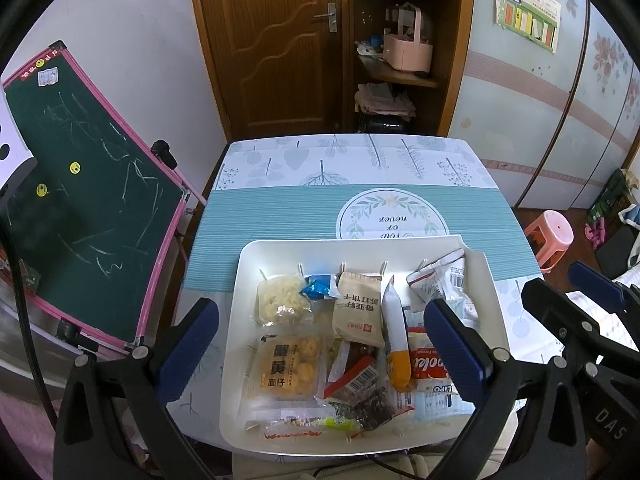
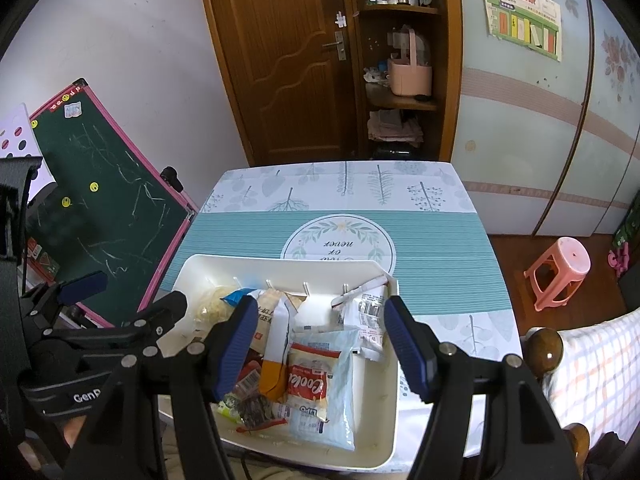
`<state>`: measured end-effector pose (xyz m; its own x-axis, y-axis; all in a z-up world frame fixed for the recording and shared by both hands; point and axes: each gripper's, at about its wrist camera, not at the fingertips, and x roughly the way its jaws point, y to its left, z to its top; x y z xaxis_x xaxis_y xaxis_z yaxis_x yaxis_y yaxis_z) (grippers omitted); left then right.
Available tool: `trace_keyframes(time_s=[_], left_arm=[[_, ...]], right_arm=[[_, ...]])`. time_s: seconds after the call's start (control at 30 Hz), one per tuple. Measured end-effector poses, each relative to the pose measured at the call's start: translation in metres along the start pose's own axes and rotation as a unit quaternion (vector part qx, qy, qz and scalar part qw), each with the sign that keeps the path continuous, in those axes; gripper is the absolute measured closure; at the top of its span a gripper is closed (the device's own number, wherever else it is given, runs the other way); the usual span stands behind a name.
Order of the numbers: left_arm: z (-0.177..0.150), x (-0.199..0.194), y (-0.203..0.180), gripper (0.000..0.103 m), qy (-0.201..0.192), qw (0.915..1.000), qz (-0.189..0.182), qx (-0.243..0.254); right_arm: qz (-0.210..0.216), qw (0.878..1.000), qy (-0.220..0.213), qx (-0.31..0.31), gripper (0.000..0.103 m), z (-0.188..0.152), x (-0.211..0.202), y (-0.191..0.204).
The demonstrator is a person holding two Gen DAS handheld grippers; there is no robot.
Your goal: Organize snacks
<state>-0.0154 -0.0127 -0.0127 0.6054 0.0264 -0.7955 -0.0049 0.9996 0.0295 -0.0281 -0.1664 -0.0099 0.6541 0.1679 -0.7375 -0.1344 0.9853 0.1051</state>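
A white tray [image 1: 248, 280] sits at the near edge of the table and holds several snack packs: a yellow pastry pack [image 1: 290, 364], a brown cracker pack [image 1: 358, 308], a white-and-orange stick pack [image 1: 396, 340] and a red-and-white Coolea pack [image 1: 430, 364]. My left gripper [image 1: 320, 352] is open and empty, hovering above the tray. My right gripper [image 2: 328, 348] is open and empty above the tray's [image 2: 394, 408] right half, over the Coolea pack [image 2: 310, 384]. The right gripper also shows in the left wrist view [image 1: 568, 292], to the right.
The table [image 1: 280, 208] has a teal and leaf-print cloth. A green chalkboard [image 1: 88, 200] with a pink frame leans at the left. A pink stool [image 2: 560, 272] stands on the floor at the right. A bedpost knob [image 2: 546, 350] is close at the right. A wooden door and shelves are behind.
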Motion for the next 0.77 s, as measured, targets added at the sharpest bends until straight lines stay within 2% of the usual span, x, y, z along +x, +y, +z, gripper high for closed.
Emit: trace_keyframes(time_s=[0.77], left_arm=[[-0.0024,-0.0004,-0.0026,0.001,0.009,1.0000,0.003,0.003]], right_arm=[[0.001,1.000,0.005,0.009,0.037,-0.0035,0.0015,0.0007]])
